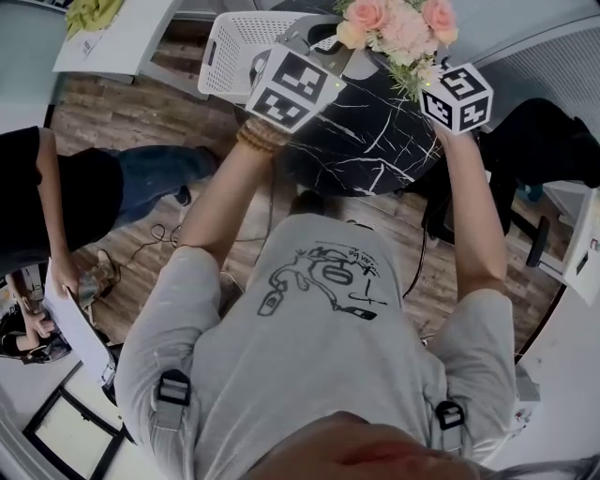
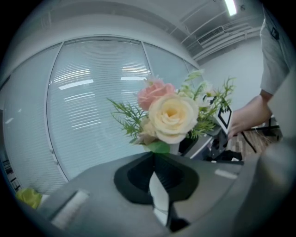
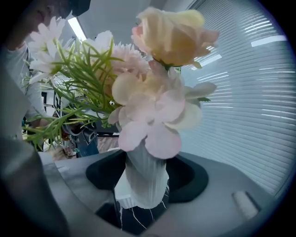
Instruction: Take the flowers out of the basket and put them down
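Observation:
Pink and peach flowers (image 1: 398, 23) are held up over the black marble table (image 1: 366, 141), between my two grippers. My left gripper (image 1: 319, 47) is shut on a thin white wrap (image 2: 159, 192) below a cream rose (image 2: 172, 118) and a pink rose. My right gripper (image 1: 427, 75) is shut on the ribbed white wrap (image 3: 143, 178) of a bunch with pale pink petals (image 3: 155, 115), white daisies and green sprigs. Whether this is one bunch or two I cannot tell. The white basket (image 1: 239, 52) stands on the floor, left of the table.
A seated person in black (image 1: 56, 197) is at the left. A white table holding a yellow-green cloth (image 1: 94, 14) stands at the far left. Cables lie on the wooden floor (image 1: 159, 234). A black chair (image 1: 544, 141) stands right of the table. Window blinds (image 2: 92, 106) fill the background.

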### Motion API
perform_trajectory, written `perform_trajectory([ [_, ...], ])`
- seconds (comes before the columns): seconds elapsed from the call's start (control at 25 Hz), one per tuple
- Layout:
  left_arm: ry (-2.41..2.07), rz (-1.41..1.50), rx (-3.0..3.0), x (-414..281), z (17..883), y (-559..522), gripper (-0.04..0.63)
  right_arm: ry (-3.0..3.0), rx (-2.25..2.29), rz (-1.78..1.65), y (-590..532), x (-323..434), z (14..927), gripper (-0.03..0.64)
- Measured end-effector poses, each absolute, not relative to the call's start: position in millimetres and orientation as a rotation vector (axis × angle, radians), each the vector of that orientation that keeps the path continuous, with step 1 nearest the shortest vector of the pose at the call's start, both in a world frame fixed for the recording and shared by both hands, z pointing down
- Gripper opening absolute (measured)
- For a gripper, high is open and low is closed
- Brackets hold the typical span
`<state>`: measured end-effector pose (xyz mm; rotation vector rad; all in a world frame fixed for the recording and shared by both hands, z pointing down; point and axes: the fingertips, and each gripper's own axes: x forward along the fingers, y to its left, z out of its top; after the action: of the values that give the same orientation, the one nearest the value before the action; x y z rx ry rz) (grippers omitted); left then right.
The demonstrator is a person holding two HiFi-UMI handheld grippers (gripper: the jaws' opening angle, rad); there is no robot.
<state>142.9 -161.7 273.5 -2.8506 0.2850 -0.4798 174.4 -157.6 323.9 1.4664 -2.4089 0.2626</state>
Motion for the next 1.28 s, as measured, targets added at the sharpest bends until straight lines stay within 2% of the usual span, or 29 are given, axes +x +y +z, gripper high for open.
perform_trajectory([
  [0.68,0.078,-0.458,-2.882,224,285,-80,0.003,-2.281,1.622,0.327,-70,256,337,0.281],
  [1.28,0.056,-0.513,-2.934,235,336,-60,0.003,-2.265,1.615,0.356,-50,265,385,0.279],
])
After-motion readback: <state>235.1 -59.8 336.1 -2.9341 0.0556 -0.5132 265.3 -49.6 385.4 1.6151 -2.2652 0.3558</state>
